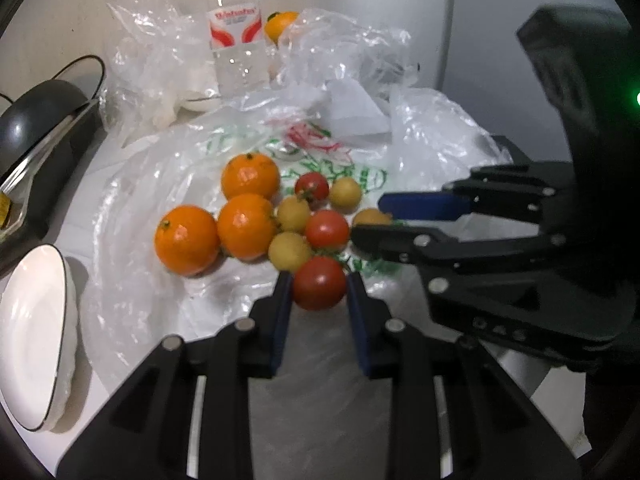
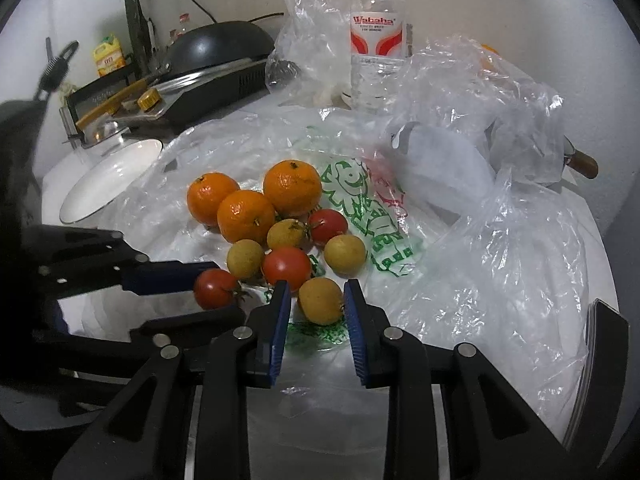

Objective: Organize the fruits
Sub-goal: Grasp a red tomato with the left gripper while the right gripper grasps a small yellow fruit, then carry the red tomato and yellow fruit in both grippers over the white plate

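On the tabletop (image 2: 592, 240), over a crumpled printed plastic bag (image 2: 372, 224), lies a tight cluster of fruit: three dimpled oranges (image 2: 246, 216), glossy red tomatoes and matte yellow round fruits. At its near edge the left hand-held gripper (image 1: 318, 294) is closed on a red tomato (image 1: 319, 283), its blue pads pressing both flanks, while the right hand-held gripper (image 2: 316, 300) is clamped on a yellow fruit (image 2: 321, 300) just beside it. Both fruits look smooth and firm-skinned but soft enough to bruise, so the squeeze should stay light, and each lift is best taken straight up, since neighbours touch and would roll on the slippery film. A white dish with a dark rim (image 2: 116, 178) sits tilted at the left edge, well apart from the pile, and looks like a likely destination, though I cannot tell for sure. Thin clear bags (image 2: 500, 92) and a water bottle (image 2: 376, 40) crowd the back, so the carry should pass low and clear of them.
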The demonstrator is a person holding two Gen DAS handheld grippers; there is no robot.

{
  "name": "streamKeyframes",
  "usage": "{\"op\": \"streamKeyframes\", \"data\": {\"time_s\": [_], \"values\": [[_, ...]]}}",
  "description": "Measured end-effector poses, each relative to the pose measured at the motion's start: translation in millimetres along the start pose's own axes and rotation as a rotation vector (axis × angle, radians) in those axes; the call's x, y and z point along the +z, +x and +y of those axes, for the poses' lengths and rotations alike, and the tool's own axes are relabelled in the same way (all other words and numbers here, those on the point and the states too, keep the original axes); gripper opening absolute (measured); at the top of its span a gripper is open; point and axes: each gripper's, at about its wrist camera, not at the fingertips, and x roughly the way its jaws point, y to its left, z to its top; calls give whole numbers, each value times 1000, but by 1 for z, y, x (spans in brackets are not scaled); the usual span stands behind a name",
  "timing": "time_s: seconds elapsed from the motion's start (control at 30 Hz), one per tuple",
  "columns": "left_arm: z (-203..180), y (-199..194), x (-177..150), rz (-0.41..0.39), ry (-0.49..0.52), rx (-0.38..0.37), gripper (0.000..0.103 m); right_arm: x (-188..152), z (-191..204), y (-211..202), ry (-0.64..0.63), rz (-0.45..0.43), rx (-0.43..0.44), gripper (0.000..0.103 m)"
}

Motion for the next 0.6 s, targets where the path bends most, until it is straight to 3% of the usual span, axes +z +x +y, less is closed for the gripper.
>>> {"op": "streamKeyframes", "data": {"time_s": [0.6], "values": [[14, -51, -6, -123, 8, -15, 28, 4, 18, -43, 3, -102, -97, 26]]}}
